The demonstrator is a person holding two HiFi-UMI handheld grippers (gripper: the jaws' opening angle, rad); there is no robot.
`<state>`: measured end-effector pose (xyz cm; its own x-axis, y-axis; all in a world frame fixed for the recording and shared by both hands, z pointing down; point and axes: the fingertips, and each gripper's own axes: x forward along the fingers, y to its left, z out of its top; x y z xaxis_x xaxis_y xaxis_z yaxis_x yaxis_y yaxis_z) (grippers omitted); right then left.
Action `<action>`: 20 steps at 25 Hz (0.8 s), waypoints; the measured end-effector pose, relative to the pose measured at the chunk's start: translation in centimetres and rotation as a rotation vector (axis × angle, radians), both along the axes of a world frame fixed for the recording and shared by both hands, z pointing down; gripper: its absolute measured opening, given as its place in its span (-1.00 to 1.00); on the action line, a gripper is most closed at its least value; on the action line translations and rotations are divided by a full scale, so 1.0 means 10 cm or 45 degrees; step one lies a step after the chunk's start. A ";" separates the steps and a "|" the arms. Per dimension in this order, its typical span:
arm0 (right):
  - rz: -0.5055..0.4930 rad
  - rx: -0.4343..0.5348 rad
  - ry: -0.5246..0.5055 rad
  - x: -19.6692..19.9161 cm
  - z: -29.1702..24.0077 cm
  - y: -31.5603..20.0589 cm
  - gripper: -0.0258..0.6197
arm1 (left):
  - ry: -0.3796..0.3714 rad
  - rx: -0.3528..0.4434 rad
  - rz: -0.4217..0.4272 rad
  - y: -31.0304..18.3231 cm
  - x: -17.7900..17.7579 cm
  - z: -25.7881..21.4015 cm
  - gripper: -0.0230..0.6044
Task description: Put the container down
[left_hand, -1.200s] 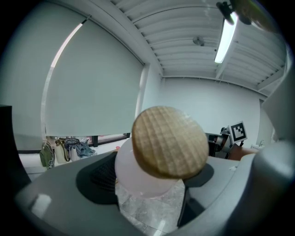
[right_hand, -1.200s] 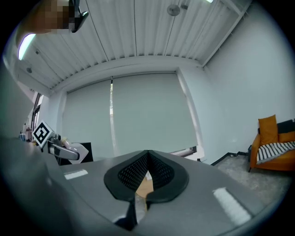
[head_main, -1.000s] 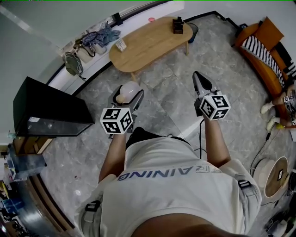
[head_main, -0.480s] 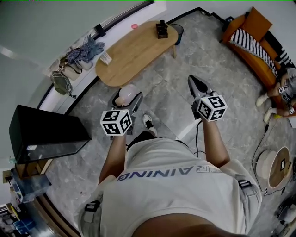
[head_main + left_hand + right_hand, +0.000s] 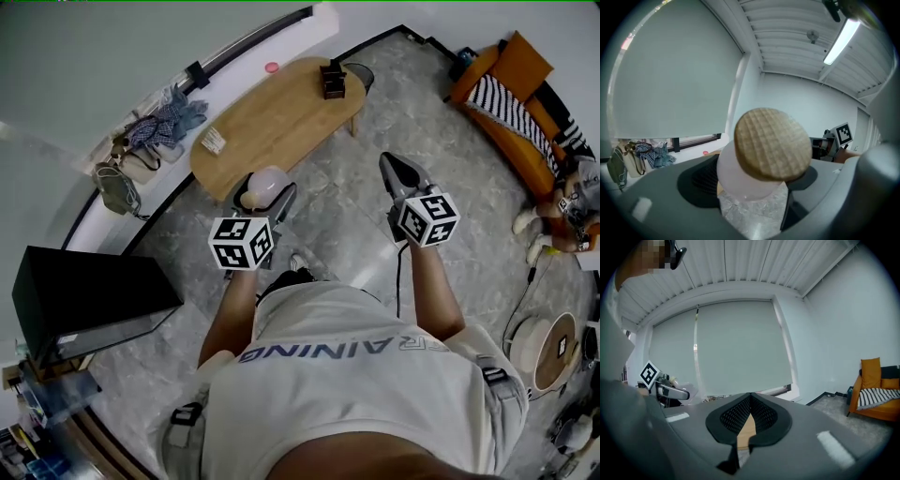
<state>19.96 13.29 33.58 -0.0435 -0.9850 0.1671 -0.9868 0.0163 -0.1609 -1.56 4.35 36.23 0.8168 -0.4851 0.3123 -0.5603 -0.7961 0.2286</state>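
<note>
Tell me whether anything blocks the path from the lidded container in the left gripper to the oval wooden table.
Nothing visible does. The left gripper holds the translucent container with a round wooden lid, and only grey stone floor lies between it and the oval wooden table ahead.

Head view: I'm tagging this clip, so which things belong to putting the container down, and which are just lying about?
Job in hand: translucent white container with round wooden lid, clamped in the left gripper; oval wooden table ahead, a likely spot.
Lying about: empty, shut right gripper; small black box on the table; orange sofa; black cabinet; bags by the wall.
</note>
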 end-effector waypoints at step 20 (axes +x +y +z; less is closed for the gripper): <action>-0.110 -0.145 -0.037 -0.14 0.51 -2.14 -0.87 | -0.013 -0.177 -0.086 -1.83 -0.26 0.53 0.33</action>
